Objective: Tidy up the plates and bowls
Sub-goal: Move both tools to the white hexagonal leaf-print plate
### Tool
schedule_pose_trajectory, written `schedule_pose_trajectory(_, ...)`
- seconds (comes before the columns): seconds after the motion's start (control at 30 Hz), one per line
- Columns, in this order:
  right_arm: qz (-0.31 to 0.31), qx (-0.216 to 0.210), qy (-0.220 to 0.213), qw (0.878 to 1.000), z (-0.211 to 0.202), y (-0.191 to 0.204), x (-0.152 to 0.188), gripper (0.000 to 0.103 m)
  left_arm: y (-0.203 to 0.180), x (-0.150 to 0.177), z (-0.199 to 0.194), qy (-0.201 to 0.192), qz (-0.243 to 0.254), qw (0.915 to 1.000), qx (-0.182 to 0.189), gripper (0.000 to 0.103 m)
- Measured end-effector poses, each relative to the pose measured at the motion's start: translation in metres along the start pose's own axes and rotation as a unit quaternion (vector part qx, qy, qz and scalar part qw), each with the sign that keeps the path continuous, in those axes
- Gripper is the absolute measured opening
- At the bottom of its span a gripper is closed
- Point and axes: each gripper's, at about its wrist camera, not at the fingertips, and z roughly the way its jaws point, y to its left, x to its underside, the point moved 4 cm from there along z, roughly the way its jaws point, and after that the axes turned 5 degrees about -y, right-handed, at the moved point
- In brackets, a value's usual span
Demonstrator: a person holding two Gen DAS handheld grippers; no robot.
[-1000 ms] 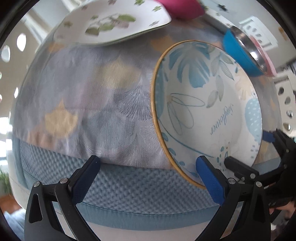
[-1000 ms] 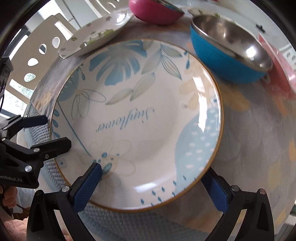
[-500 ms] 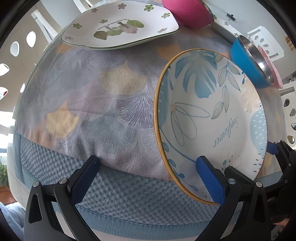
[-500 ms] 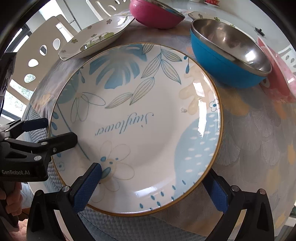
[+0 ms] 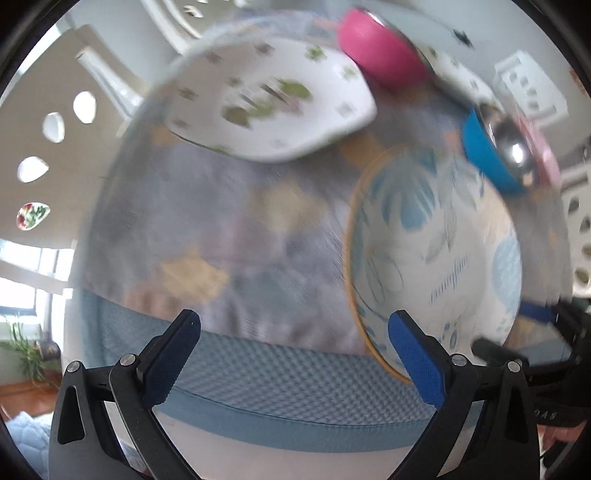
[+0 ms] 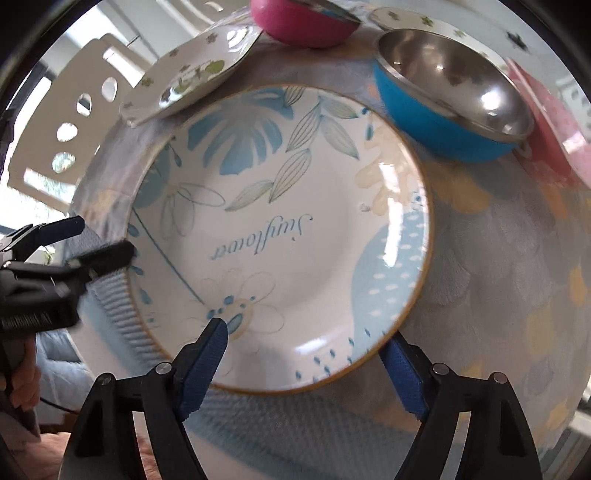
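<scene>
A round plate (image 6: 280, 236) with blue leaves and the word "Sunflower" lies on the floral tablecloth (image 6: 480, 258). My right gripper (image 6: 303, 343) hovers over its near rim. Its jaws are closing with the rim between them, and the pads stand apart from the plate. In the left wrist view the same plate (image 5: 436, 251) sits to the right, blurred. My left gripper (image 5: 293, 325) is open over the cloth's blue mesh border, just left of the plate, with nothing between its fingers. It also shows at the left edge as the left gripper (image 6: 74, 240).
At the far side stand a white plate with green flowers (image 6: 192, 74), a pink bowl (image 6: 306, 22) and a blue bowl with a steel inside (image 6: 450, 96). A pink item (image 6: 554, 122) lies at the right. White chairs (image 5: 55, 122) surround the table; its edge is near me.
The right gripper's jaws have narrowed around the plate's near rim. The left gripper has risen and drawn back, so its view is now blurred and shows more of the far dishes.
</scene>
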Motion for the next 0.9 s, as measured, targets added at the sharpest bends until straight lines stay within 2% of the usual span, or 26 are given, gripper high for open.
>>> schedule_pose_trajectory(0.17,-0.007,0.023,0.014,1.0,-0.019,-0.001,0.003,0.081,0.042,-0.036,-0.009,-0.016,-0.034,0.9993,0.002,0.101)
schedule_pose_trajectory(0.3,0.025,-0.002,-0.008,1.0,-0.045,0.0,-0.008,0.081,0.07,-0.061,-0.006,-0.021,-0.046,0.9987,-0.004,0.101)
schedule_pose_trajectory(0.4,0.01,-0.005,-0.042,0.999,-0.065,0.014,-0.043,0.081,0.083,-0.074,-0.003,-0.029,-0.039,0.9988,-0.007,0.101)
schedule_pose_trajectory(0.5,-0.004,-0.025,-0.077,0.997,-0.075,0.035,-0.092,0.081,0.094,-0.101,0.006,-0.035,-0.033,0.9988,-0.006,0.101)
schedule_pose_trajectory(0.7,0.015,-0.042,-0.099,0.994,-0.044,0.057,-0.179,0.081,0.113,-0.148,0.04,-0.027,-0.037,0.9989,0.003,0.101)
schedule_pose_trajectory(0.77,0.043,-0.055,-0.094,0.993,-0.026,0.061,-0.198,0.081,0.115,-0.157,0.052,-0.022,-0.03,0.9993,0.01,0.101)
schedule_pose_trajectory(0.9,0.09,-0.057,-0.069,0.992,0.008,0.058,-0.215,0.081,0.113,-0.167,0.064,-0.016,-0.023,0.9993,0.023,0.101)
